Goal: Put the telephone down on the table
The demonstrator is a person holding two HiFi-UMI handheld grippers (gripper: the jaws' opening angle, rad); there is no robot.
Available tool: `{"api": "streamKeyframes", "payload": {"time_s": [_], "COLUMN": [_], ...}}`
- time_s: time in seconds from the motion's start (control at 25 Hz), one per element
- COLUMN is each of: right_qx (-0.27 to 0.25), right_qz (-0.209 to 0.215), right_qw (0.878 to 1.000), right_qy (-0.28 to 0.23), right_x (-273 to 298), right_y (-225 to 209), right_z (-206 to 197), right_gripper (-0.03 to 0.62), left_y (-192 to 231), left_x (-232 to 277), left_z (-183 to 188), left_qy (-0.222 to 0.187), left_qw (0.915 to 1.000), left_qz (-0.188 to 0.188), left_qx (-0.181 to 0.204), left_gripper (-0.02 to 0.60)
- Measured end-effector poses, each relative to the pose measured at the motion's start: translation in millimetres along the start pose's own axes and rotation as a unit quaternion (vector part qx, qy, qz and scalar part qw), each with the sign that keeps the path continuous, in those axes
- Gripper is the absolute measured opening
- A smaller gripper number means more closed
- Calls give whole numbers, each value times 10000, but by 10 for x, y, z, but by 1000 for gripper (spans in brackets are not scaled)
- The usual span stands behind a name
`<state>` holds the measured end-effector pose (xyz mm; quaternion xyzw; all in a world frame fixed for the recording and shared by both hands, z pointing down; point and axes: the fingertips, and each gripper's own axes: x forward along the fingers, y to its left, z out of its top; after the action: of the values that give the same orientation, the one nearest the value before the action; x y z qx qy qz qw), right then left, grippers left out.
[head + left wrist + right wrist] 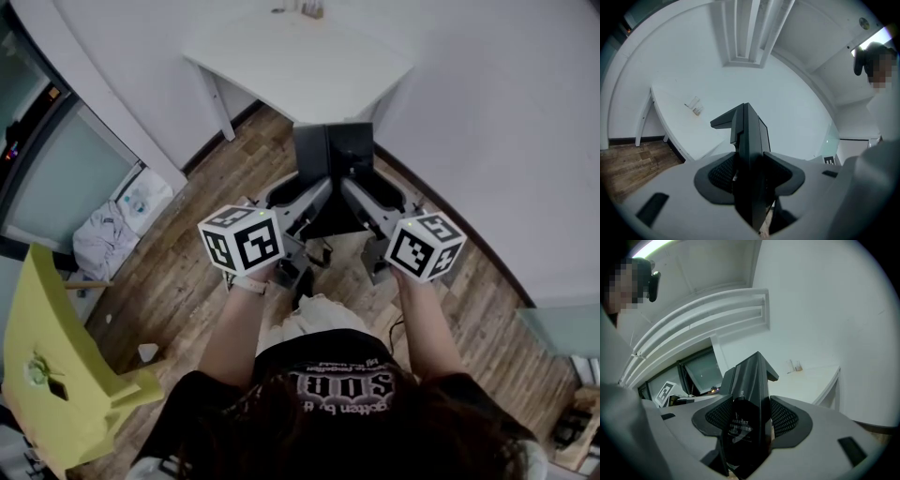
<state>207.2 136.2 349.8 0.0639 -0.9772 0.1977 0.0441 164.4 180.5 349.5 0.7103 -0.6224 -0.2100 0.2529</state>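
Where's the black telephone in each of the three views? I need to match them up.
Head view: telephone upper centre, just below the white table.
Left gripper view: telephone dead centre, edge-on, clamped between the jaws; white table at left.
Right gripper view: telephone centre, clamped between the jaws; white table at right.
Shared landmark: the white table.

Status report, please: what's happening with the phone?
Left tool and right tool shut on telephone. Telephone in the air, short of table. Nothing seen between.
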Motion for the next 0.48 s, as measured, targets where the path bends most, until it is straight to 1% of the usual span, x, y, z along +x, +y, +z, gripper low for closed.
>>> {"api": "streamKeyframes", "payload": {"time_s": [0.16, 0.36, 0.48], "right_qx": [-13, 66, 56], "right_qz": [36, 64, 61], "right_qw": [10000, 9999, 10000], "right_qy": [16, 61, 9], "right_x": [329, 999, 1083], "right_y": [-144, -420, -454], "right_z": [70, 289, 321], "right_gripper": [255, 255, 255], "left_y": [275, 789, 854], "left_x": [147, 462, 502], "left_z": [183, 633, 695], "left_qy": [-26, -14, -23], "left_qw": [10000, 9999, 9999], "left_qz": [56, 133, 108], "left_qx": [-5, -15, 14], "left_gripper": [175, 175, 175]}}
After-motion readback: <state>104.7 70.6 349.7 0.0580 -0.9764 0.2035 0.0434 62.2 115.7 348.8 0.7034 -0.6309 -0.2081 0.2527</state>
